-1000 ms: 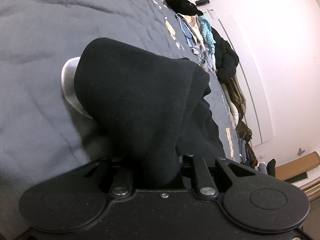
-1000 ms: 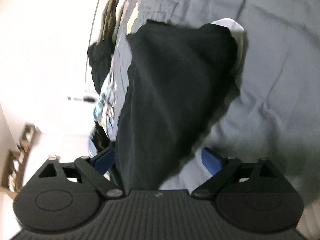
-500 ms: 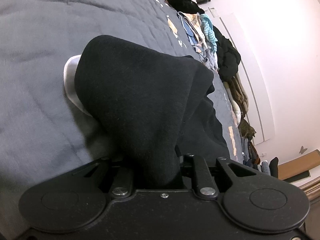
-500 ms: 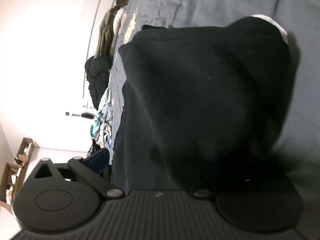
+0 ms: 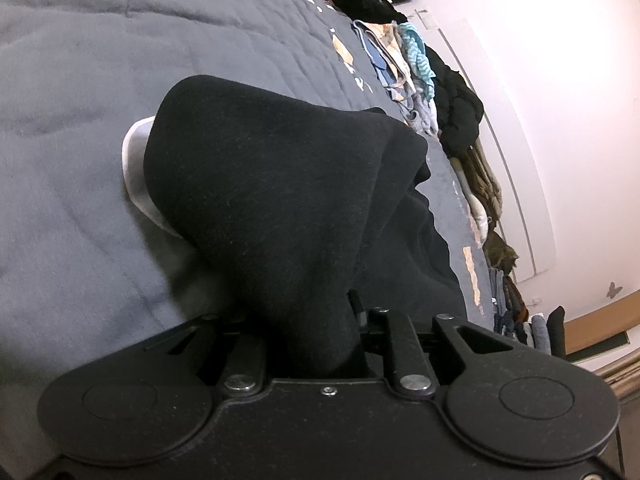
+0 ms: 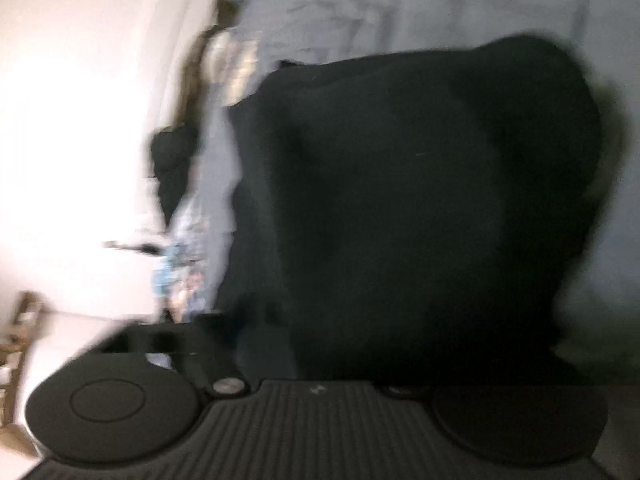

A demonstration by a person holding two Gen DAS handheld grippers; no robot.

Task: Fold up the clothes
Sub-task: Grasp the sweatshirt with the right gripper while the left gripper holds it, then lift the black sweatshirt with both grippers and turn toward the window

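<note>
Left gripper (image 5: 320,344) jaws pinch the black sweatshirt (image 5: 272,208), draped ahead over the bed (image 5: 80,80); right gripper (image 6: 320,380) jaws are hidden, I cannot tell; probably mid-fold, next lay the cloth flat.

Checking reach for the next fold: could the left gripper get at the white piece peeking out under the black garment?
Probably not as things stand: the left gripper is shut on the black garment, which drapes over most of the white piece.

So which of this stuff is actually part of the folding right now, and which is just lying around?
In the job:
- black garment, white lining showing at one edge
- left hand-held gripper, shut on it
- right hand-held gripper, fingers hidden by cloth
- grey bedspread underneath

Lying about:
- pile of clothes along the wall
- black jacket in that row
</note>
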